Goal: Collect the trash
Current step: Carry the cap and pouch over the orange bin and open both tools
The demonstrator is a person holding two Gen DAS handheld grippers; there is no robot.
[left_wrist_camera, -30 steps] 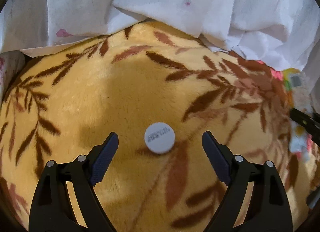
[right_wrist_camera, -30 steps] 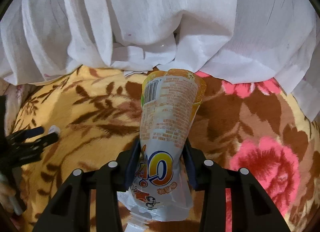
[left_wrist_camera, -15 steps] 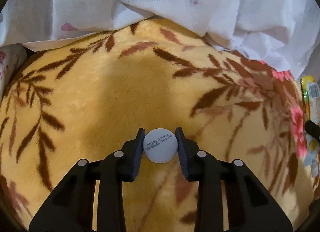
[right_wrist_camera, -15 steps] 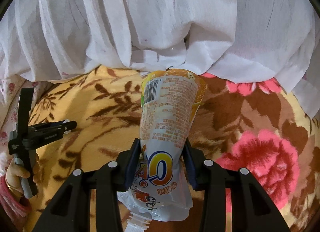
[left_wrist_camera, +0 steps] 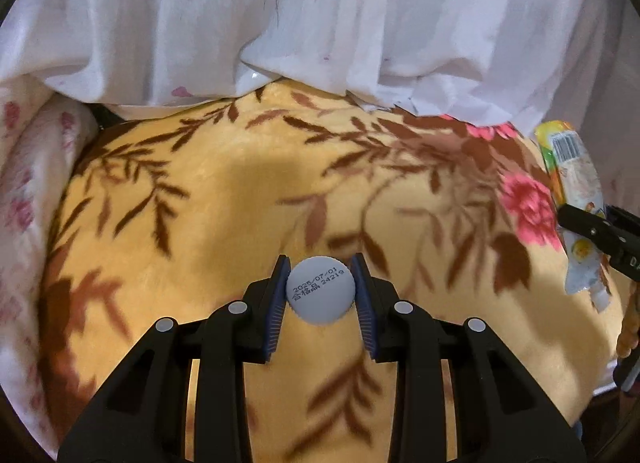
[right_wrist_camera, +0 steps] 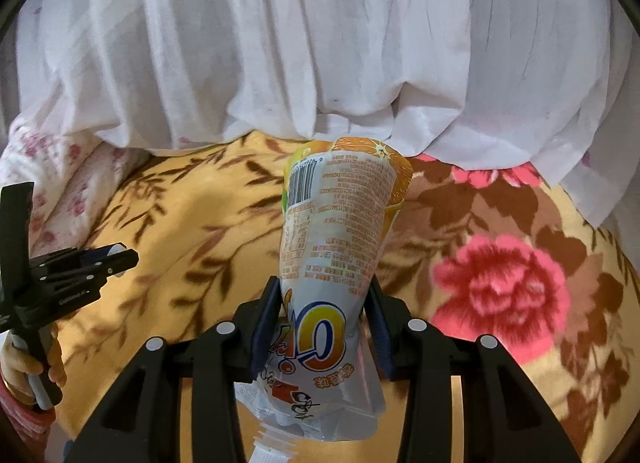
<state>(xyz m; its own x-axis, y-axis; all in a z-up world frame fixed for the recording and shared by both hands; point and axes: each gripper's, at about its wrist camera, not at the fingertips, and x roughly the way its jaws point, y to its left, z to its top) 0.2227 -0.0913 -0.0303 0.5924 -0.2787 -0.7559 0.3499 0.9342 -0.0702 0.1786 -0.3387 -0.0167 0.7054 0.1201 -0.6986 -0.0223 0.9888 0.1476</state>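
Yellow blanket (left_wrist_camera: pixel 224 199) – brown leaves, pink flowers; white curtain (left_wrist_camera: pixel 320 23); pale grey cap (left_wrist_camera: pixel 321 294); orange-printed pouch (right_wrist_camera: pixel 336 231).

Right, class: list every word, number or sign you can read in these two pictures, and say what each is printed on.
"2025/07/01": top line on the white cap.
"24219": end of the cap's second line; the characters before it are too small to read.
Large orange "C", seen upside down: on the pouch.
Barcode: near the pouch's far end; digits unreadable.
Small print on the pouch: too small to read.
Pale lettering on the left gripper: blurred.
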